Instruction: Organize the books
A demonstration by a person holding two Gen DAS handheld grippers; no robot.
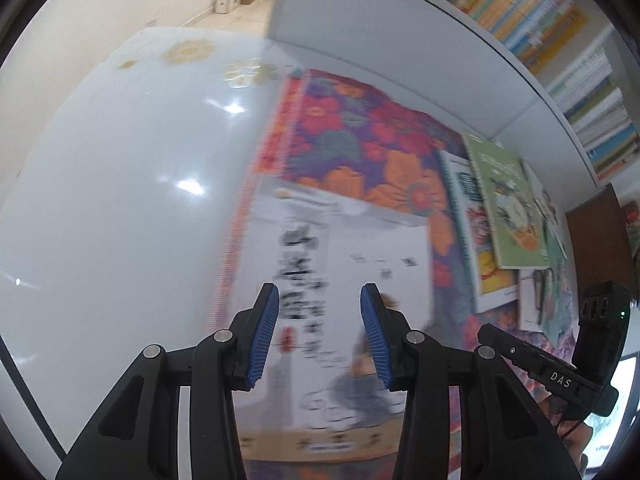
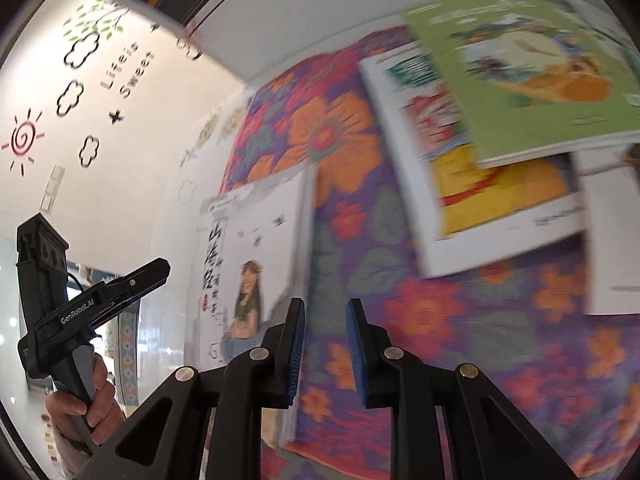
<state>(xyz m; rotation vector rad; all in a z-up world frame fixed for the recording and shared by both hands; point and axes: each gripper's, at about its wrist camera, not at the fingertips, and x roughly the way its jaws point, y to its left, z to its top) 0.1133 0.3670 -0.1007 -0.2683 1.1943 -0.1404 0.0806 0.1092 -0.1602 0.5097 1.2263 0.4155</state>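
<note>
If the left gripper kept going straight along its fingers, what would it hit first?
Most likely the white book with black calligraphy, lying on the floral cloth. The left gripper has nothing between its fingers, and that cover fills the gap ahead; depth is unclear through the blur.

A floral cloth (image 1: 360, 136) covers the table's (image 1: 120, 200) right part. The white book (image 1: 340, 264) lies on the cloth's left edge — stacked books (image 1: 504, 208) lie toward its right edge.

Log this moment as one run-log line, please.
left tool: open, empty, above white book | right tool: open, empty | green book: atop stack | floral cloth: underneath
</note>
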